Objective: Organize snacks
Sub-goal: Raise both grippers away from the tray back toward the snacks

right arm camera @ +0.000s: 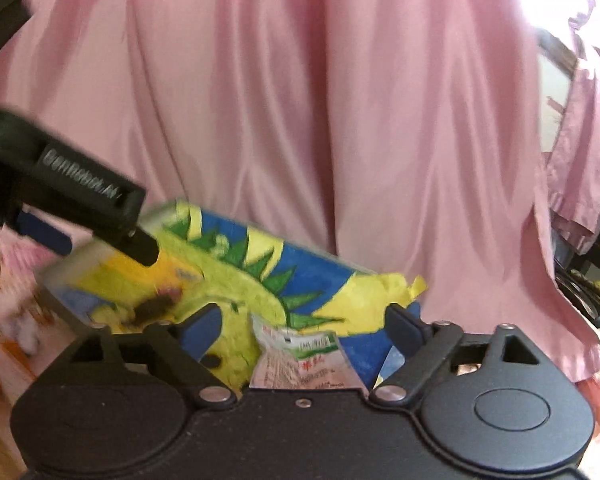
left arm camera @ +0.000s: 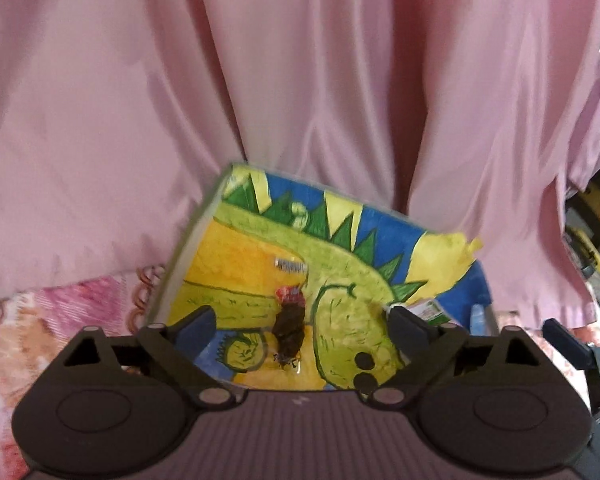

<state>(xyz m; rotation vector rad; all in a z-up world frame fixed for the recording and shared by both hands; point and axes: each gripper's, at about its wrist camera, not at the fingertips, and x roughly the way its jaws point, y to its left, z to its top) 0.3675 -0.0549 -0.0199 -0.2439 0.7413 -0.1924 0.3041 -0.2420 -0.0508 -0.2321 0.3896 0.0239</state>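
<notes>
A flat board painted with a green and yellow dinosaur [left arm camera: 340, 280] lies on the bed. On it lie a dark brown snack with a red wrapper end [left arm camera: 289, 326] and a small silver wrapper [left arm camera: 290, 266]. My left gripper [left arm camera: 302, 322] is open above the brown snack, jaws wide on either side of it. A green and white snack packet [right arm camera: 300, 360] lies on the board [right arm camera: 320, 280] between the open jaws of my right gripper [right arm camera: 304, 326]. The packet also shows in the left wrist view [left arm camera: 430, 310]. The brown snack [right arm camera: 152, 306] is blurred at left.
Pink curtain [left arm camera: 300, 80] hangs behind the board. A pink and orange patterned bedcover [left arm camera: 40, 320] surrounds it. The left gripper's body [right arm camera: 72, 188] crosses the upper left of the right wrist view. Dark furniture and yellow items [left arm camera: 588, 252] stand at far right.
</notes>
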